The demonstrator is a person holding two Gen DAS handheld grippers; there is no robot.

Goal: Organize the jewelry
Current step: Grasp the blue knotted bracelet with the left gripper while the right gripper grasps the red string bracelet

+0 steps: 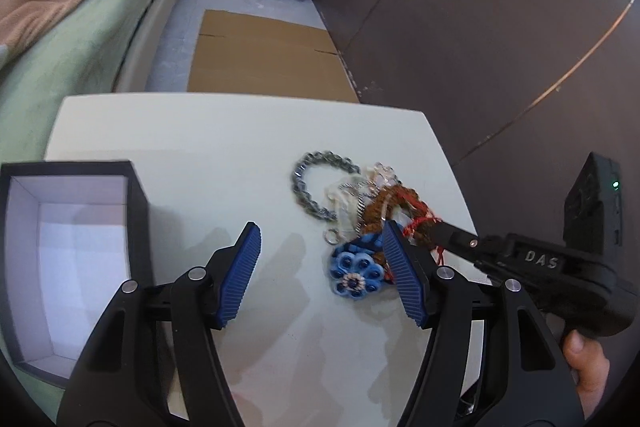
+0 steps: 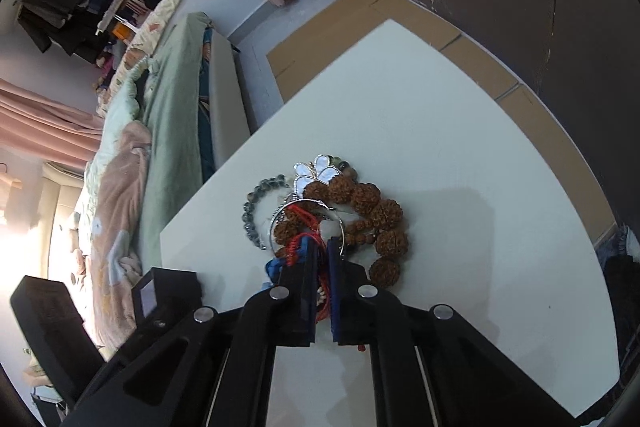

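My right gripper [image 2: 322, 247] is clamped on the red cord [image 2: 301, 231] of the brown seed-bead bracelet [image 2: 376, 215], looped in the tangled pile mid-table [image 1: 240, 147]; my left gripper [image 1: 320, 263] gapes empty, black box [image 1: 72, 247] at left.

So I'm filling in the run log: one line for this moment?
left gripper: open over table | right gripper: shut on red cord | brown bead bracelet: in pile | box: open

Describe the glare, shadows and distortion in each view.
Left wrist view: fisheye bends the white table edges; soft shadows lie under the left gripper; the jewelry pile looks slightly blurred. Right wrist view: blown-out window glare at the left edge; the brown bead bracelet is sharp, the scene tilted.
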